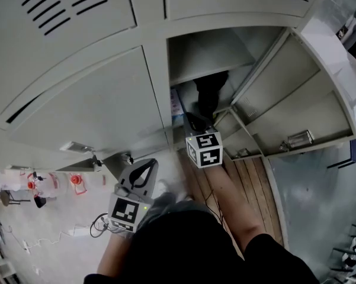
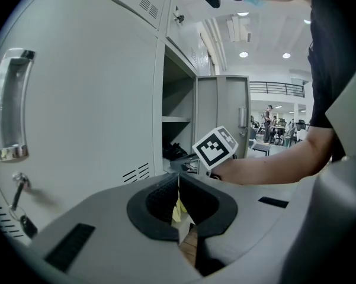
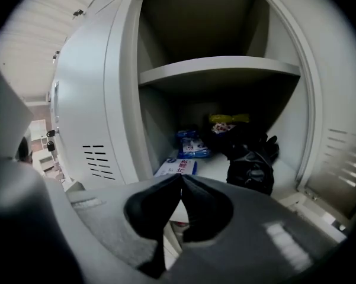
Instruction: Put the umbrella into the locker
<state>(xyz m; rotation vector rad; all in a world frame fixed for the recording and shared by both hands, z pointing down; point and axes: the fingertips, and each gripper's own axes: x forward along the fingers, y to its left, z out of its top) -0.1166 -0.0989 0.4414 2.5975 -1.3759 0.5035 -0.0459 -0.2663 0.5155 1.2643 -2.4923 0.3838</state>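
The black folded umbrella (image 3: 252, 158) lies on the floor of the open locker compartment (image 3: 219, 70), towards its right side, under a shelf. The head view shows the umbrella (image 1: 210, 93) as a dark shape inside the locker (image 1: 225, 58), and the left gripper view shows it (image 2: 175, 151) deep in the opening. My right gripper (image 3: 181, 176) is shut with nothing in it, just outside the opening (image 1: 195, 122) and apart from the umbrella. My left gripper (image 2: 178, 179) is shut and empty, lower left (image 1: 145, 167), before a closed locker door.
The locker's door (image 1: 296, 93) stands swung open to the right. Inside lie blue packets (image 3: 192, 144), a white box (image 3: 178, 167) and a yellow packet (image 3: 228, 120). A closed door with a handle (image 2: 12, 111) and a key (image 2: 21, 185) is at the left. Cables (image 1: 98, 223) lie on the floor.
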